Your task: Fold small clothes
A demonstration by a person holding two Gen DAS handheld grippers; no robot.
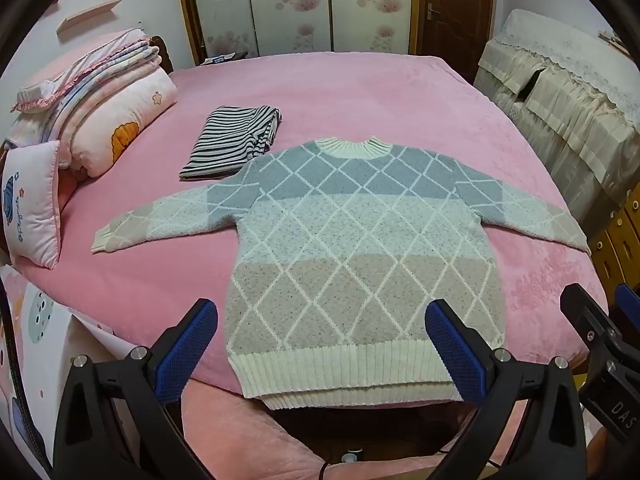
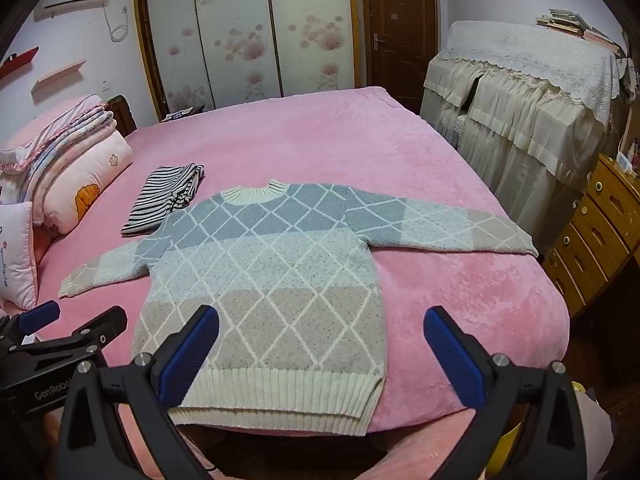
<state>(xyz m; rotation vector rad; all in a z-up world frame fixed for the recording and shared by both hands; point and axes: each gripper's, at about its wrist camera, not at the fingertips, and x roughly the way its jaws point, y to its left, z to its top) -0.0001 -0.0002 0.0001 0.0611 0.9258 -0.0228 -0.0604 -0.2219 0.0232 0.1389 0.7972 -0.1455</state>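
Fingers (image 1: 192, 344) of both the left gripper (image 1: 320, 344) and the right gripper (image 2: 322, 344) stand spread wide, empty, angled down above the sweater's hem. The sweater (image 1: 360, 248) lies flat, sleeves out, mid-frame on the pink bed (image 1: 360, 92). Folding looks unstarted; next, likely pinch a sleeve or side edge.

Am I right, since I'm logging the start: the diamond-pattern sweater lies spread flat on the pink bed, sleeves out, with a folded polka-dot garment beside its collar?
Nearly. The folded garment beside the collar is striped in black and white, not polka-dot; the left wrist view shows this. The rest holds: the diamond-pattern sweater lies spread flat on the pink bed, sleeves out.
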